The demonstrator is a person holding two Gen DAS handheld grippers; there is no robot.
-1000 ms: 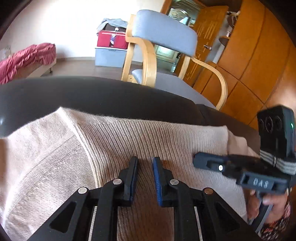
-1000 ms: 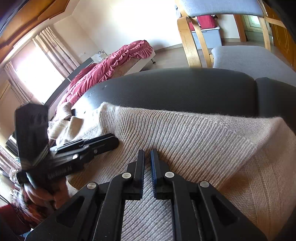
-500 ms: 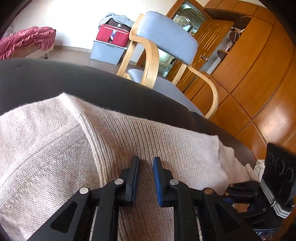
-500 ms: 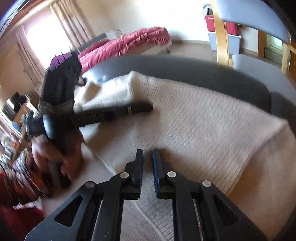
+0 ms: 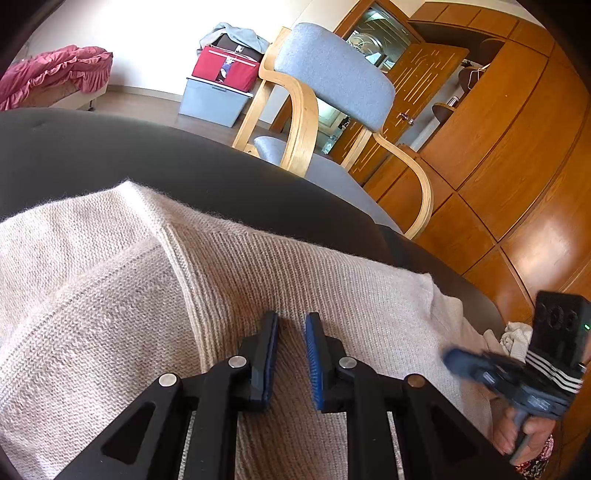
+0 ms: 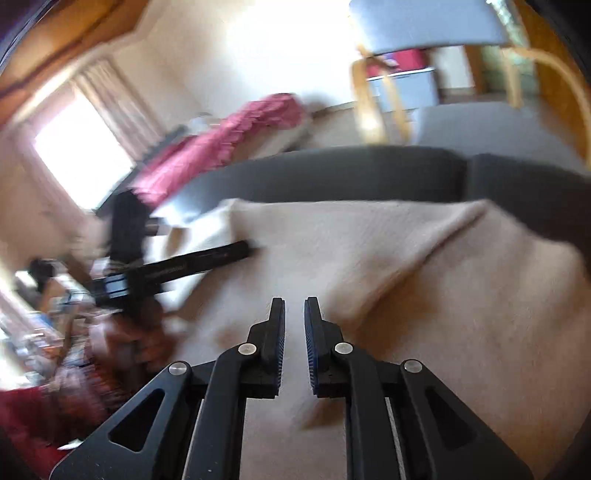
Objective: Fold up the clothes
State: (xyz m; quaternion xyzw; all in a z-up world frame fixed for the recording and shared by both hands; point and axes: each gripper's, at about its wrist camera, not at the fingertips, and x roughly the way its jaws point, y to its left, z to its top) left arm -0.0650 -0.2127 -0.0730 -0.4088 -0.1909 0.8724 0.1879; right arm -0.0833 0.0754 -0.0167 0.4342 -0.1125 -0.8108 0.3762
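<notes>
Left wrist shows sharp sweater [image 5: 295, 266]; right wrist blurs it.

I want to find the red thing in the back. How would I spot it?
Start at the blue-cushioned wooden armchair beyond the dark sofa where the beige knit sweater lies. Left of it, by the white wall, a grey storage bin sits on the floor. The red bag rests on top, under crumpled pale-blue cloth.

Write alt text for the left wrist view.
The left gripper, slightly open and empty, hovers over a beige knit sweater spread on a dark cushion. At right, a hand holds the right gripper; a blue chair stands behind.
</notes>
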